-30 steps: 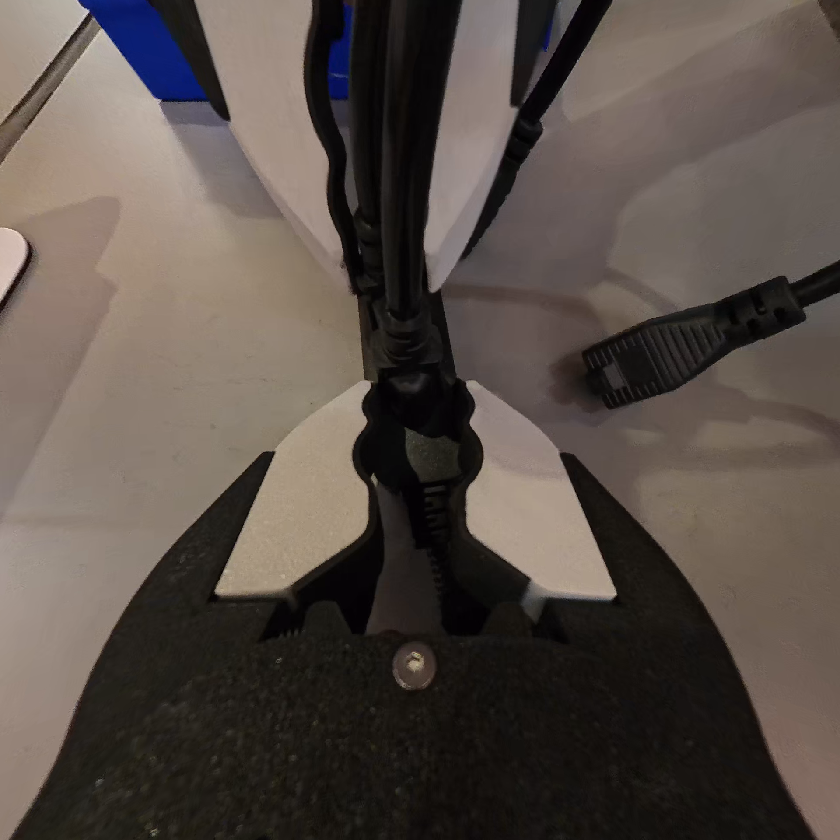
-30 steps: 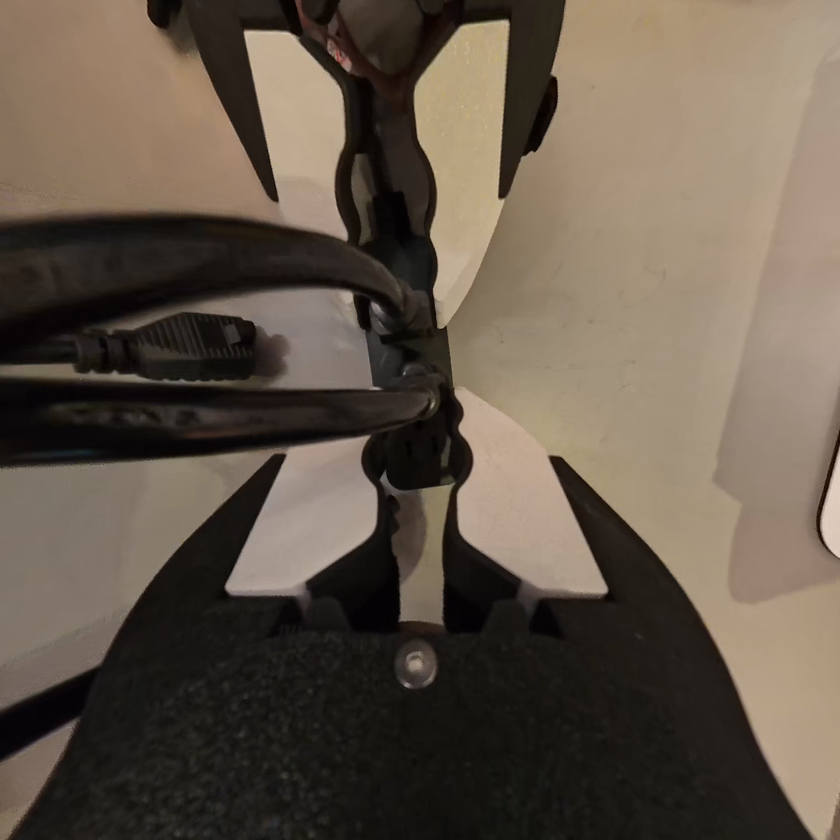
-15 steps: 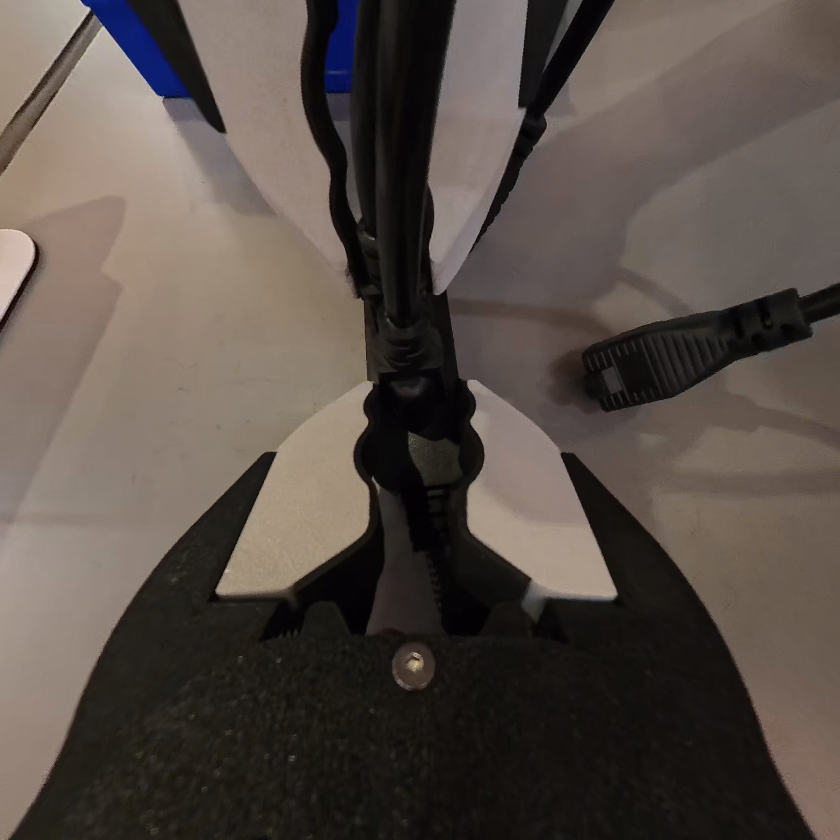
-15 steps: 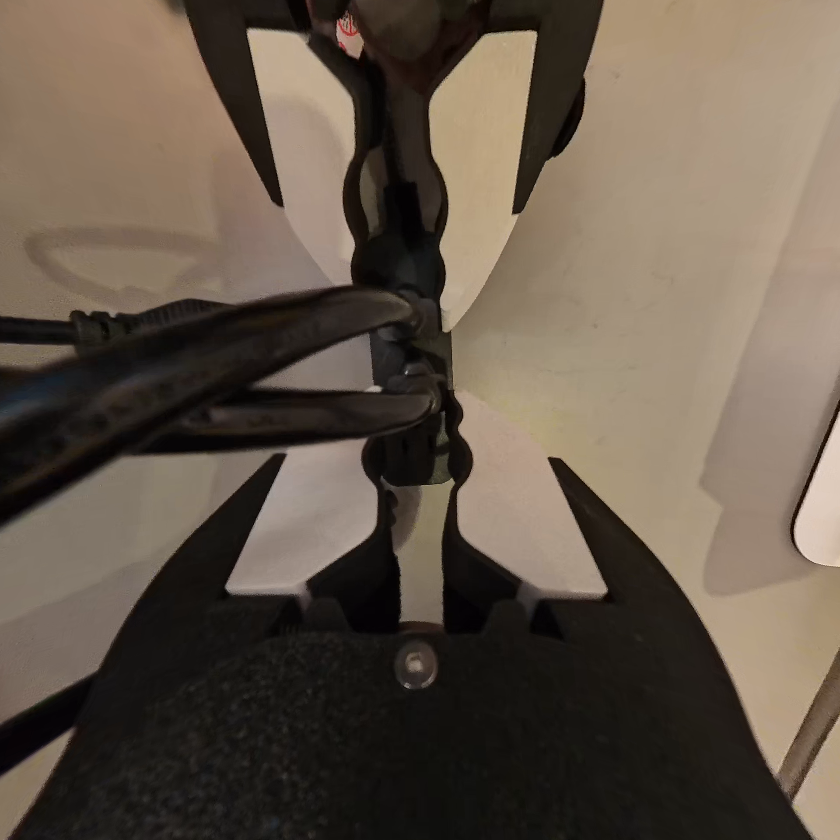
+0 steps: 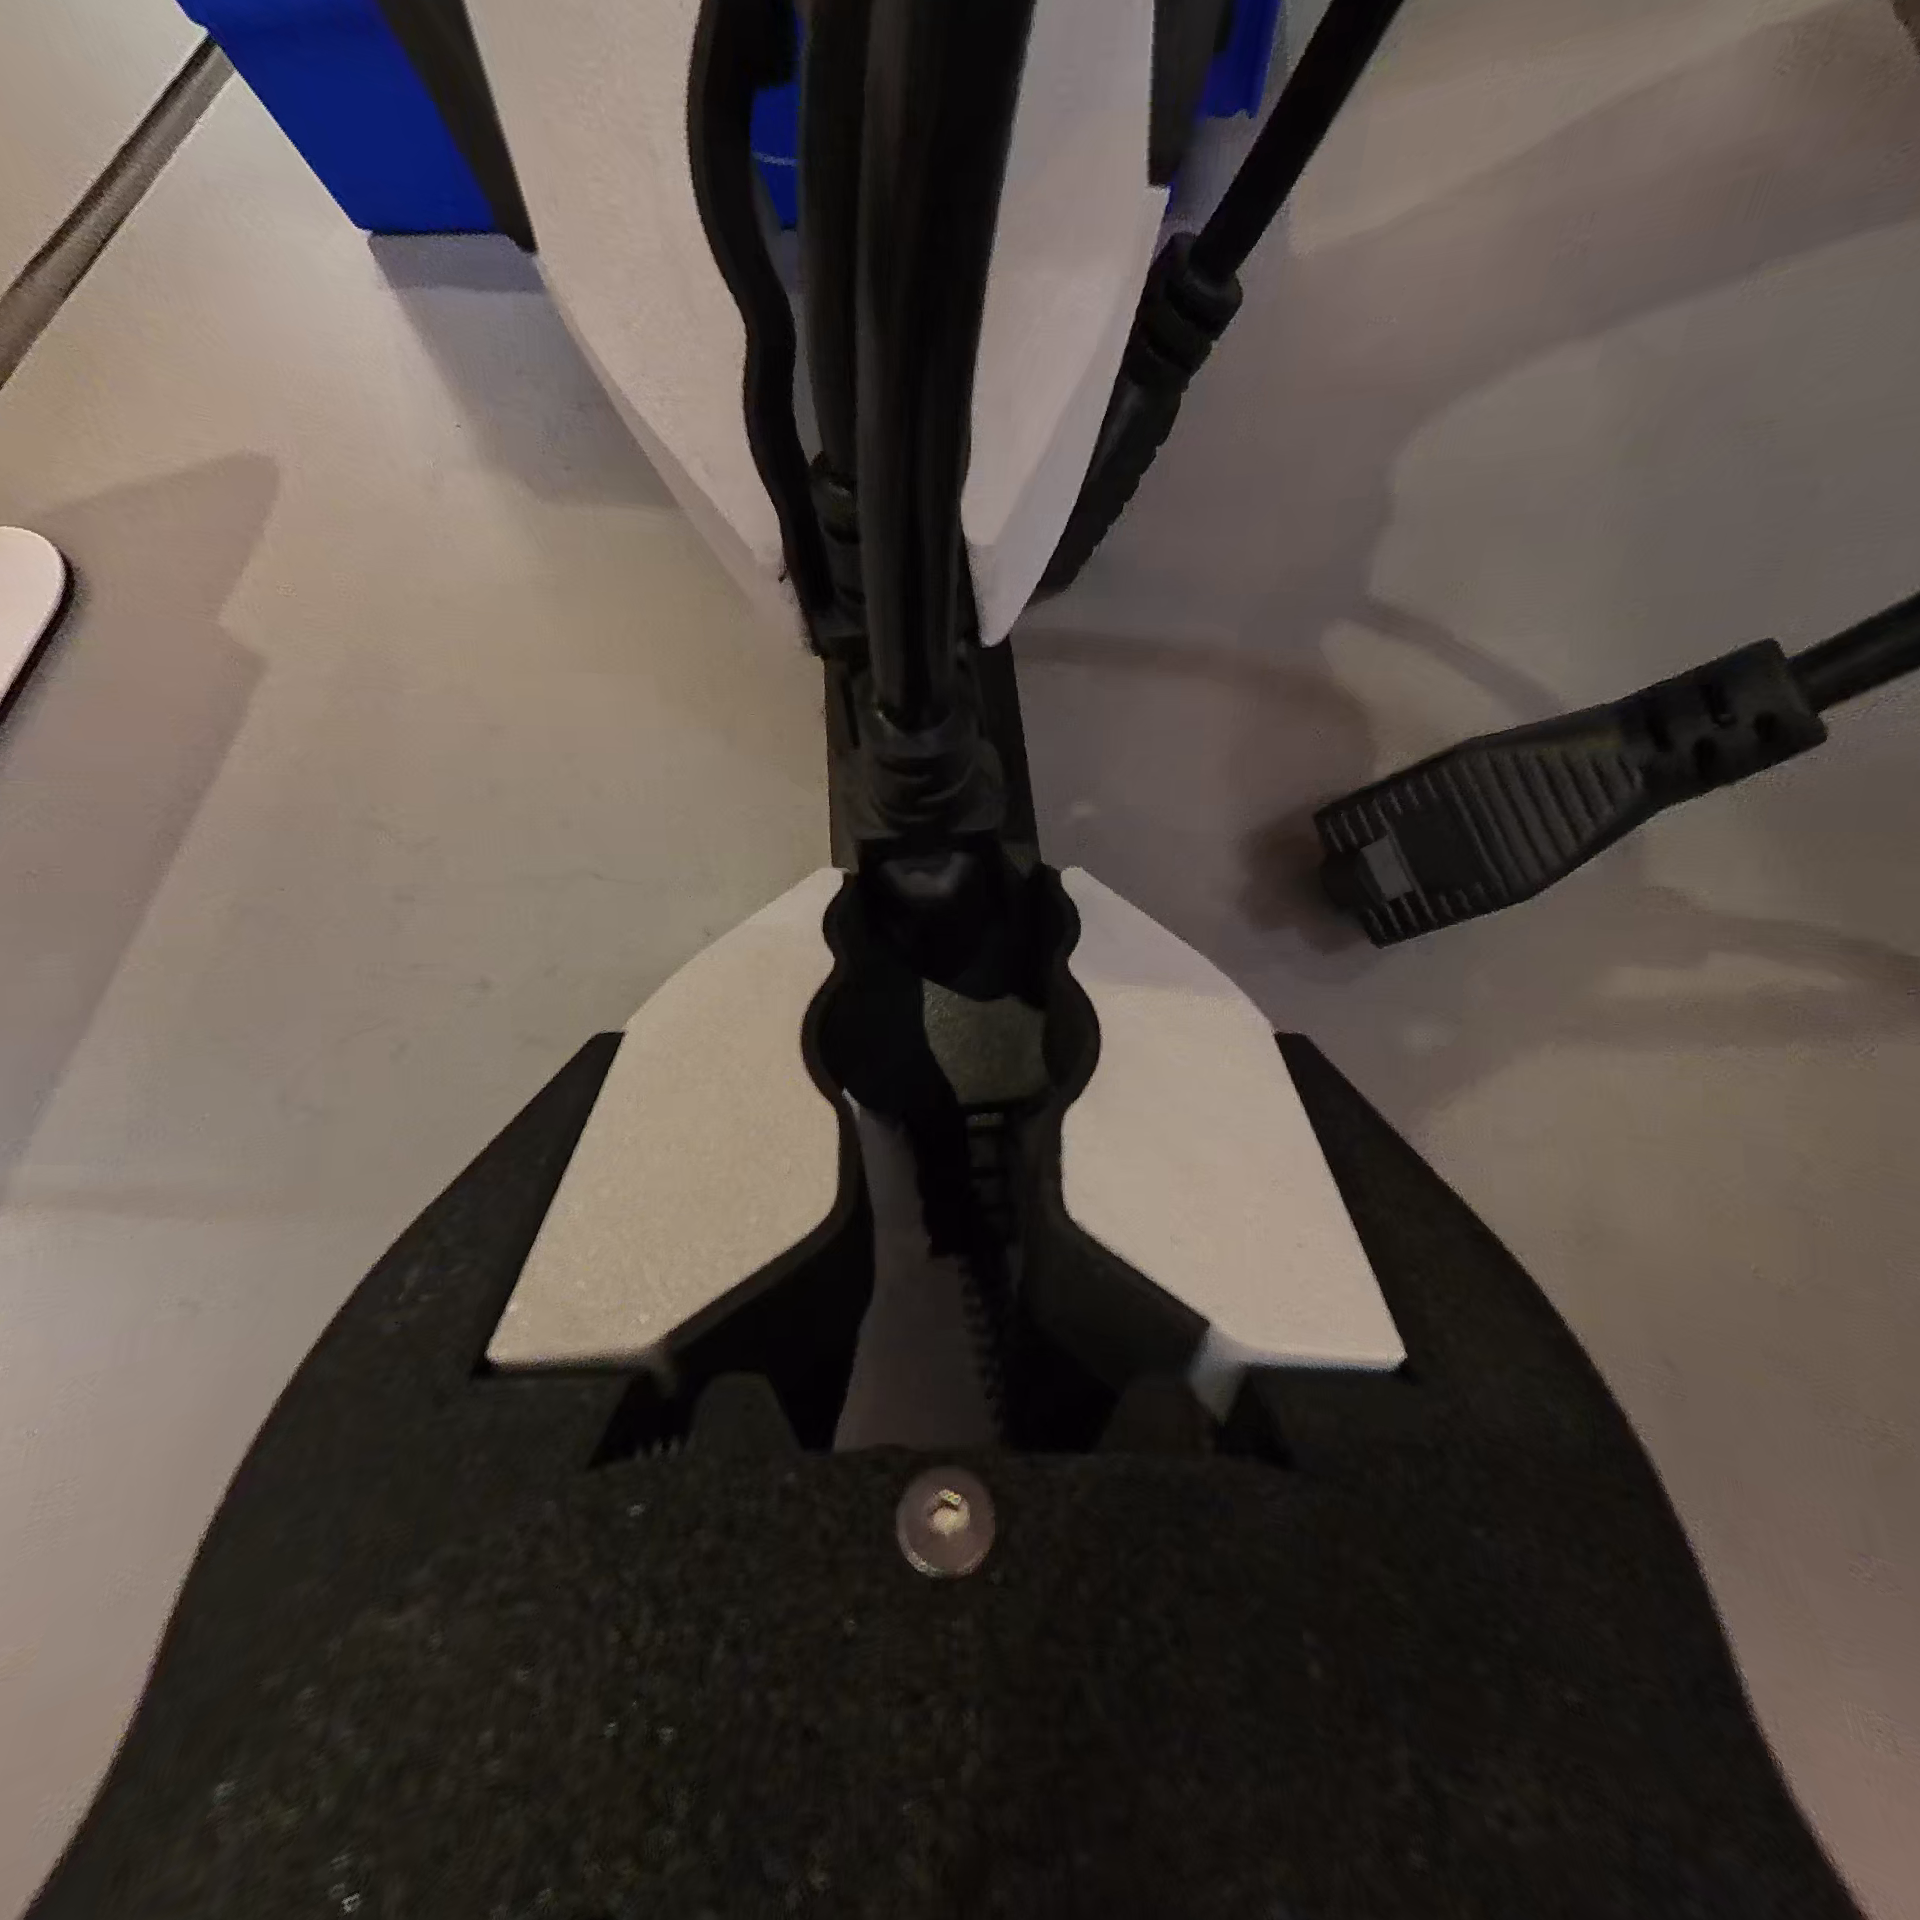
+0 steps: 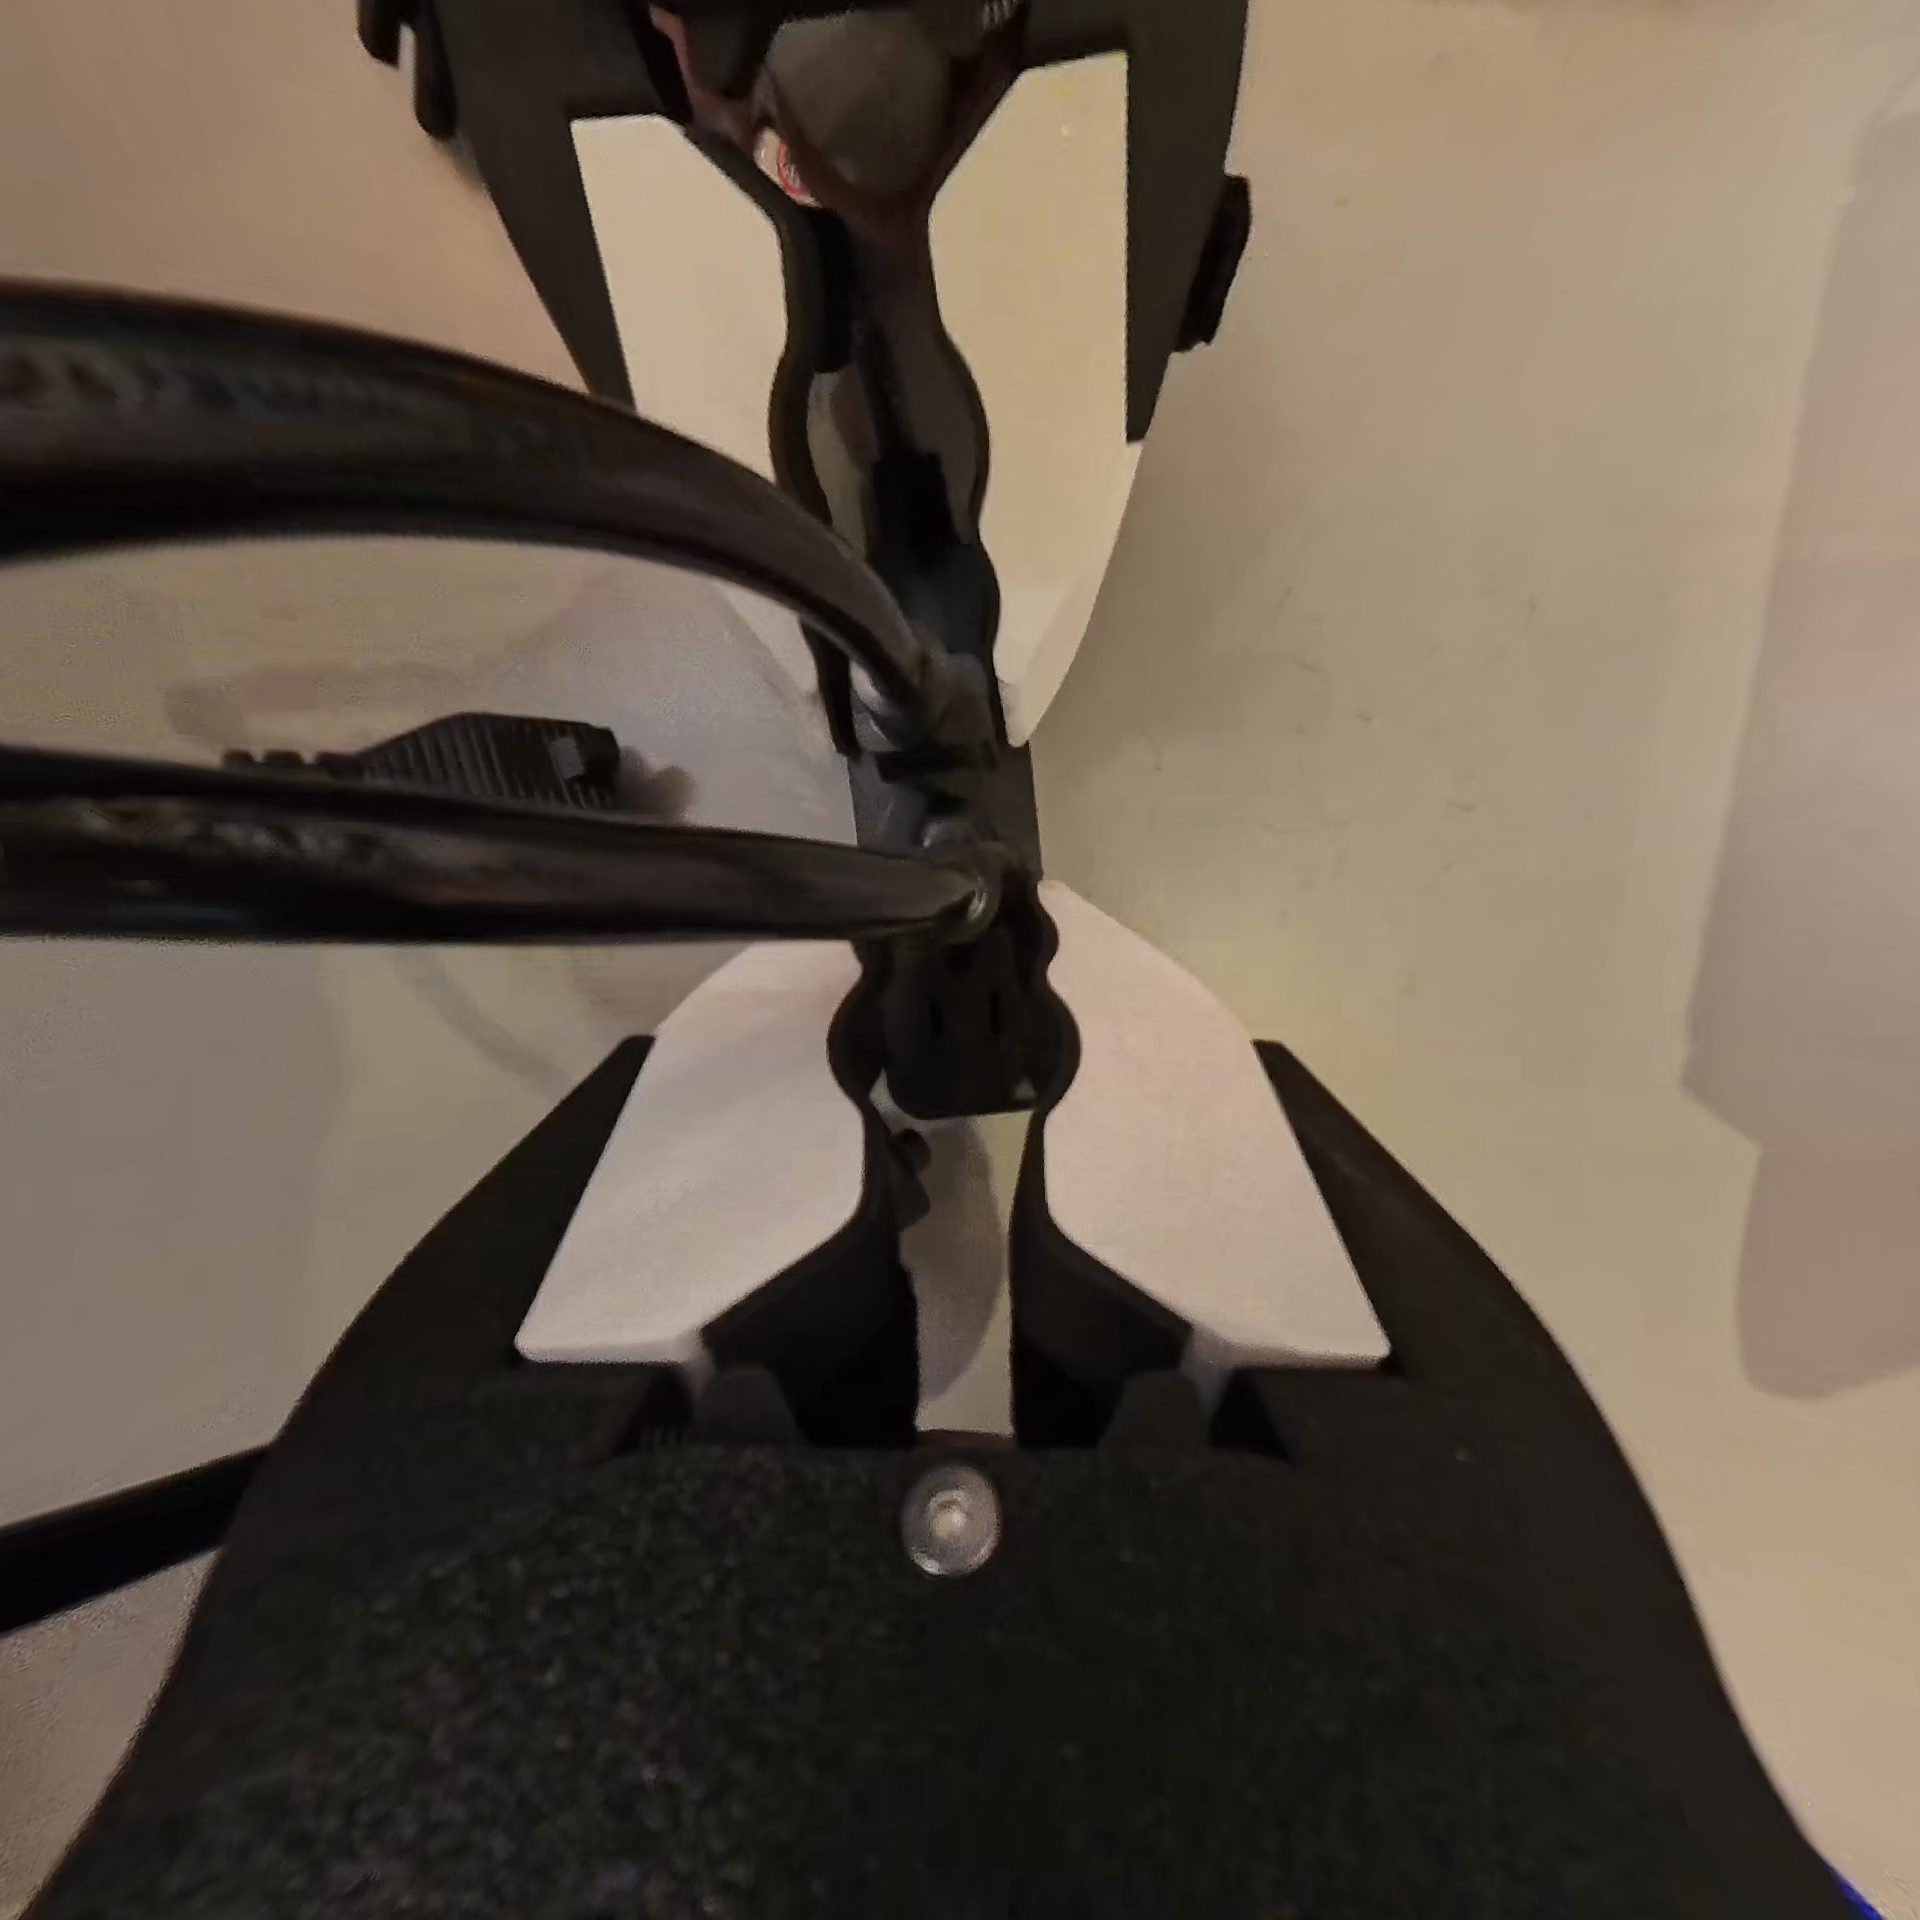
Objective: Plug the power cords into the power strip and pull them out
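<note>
Both grippers (image 5: pixel 951 914) (image 6: pixel 951 935) clamped on black plugs (image 5: pixel 977 1023); no legible writing.

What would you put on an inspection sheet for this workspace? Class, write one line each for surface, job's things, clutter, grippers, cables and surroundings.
Surface: pale table, bare where visible, with shadows.
Job's things: black block with cord ends, pinched between both grippers; whether it is the power strip, cannot tell. Loose ribbed plug lies flat on the table.
Clutter: blue box at the far edge; white rounded object at the left edge.
Grippers: left gripper shut on the block; right gripper shut on its opposite end.
Cables: black cords arc leftward from the block.
Surroundings: nothing seen.
</note>
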The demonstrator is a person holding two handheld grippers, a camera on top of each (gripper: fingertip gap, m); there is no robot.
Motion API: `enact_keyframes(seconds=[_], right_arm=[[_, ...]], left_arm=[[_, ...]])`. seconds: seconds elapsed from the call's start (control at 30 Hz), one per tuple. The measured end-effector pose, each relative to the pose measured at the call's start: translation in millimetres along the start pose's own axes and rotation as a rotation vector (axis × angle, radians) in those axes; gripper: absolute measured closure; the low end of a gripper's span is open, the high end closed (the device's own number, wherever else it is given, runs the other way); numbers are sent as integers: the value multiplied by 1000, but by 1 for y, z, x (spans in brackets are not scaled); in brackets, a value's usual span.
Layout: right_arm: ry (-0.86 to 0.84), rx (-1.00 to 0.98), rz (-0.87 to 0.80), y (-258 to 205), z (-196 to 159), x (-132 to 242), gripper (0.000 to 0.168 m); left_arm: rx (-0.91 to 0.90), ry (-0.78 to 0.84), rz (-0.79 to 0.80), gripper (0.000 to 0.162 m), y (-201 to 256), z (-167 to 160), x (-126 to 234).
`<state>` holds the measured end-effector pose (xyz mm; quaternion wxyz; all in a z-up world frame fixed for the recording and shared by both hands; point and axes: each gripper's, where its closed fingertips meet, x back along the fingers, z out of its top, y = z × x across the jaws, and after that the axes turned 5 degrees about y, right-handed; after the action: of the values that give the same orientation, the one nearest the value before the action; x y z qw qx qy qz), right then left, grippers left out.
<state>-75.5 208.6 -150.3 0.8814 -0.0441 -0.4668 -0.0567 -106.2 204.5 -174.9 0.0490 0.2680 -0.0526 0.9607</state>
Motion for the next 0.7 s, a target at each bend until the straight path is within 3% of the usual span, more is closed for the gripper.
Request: enact_keyframes(seconds=[0.23, 0.33, 0.53, 0.7], right_arm=[[-30, 0, -12, -2, 3, -2, 145], [29, -19, 20, -10, 14, -6, 129], [-138, 101, -91, -1, -4, -14, 138], [-168, 126, -84, -1, -9, -9, 141]], left_arm=[[-25, -8, 38, 130, 0, 3, -1], [-51, -47, 60, 118, 3, 3, -4], [-35, -96, 89, 101, -2, -5, -9], [-42, -101, 71, 114, 2, -6, -15]])
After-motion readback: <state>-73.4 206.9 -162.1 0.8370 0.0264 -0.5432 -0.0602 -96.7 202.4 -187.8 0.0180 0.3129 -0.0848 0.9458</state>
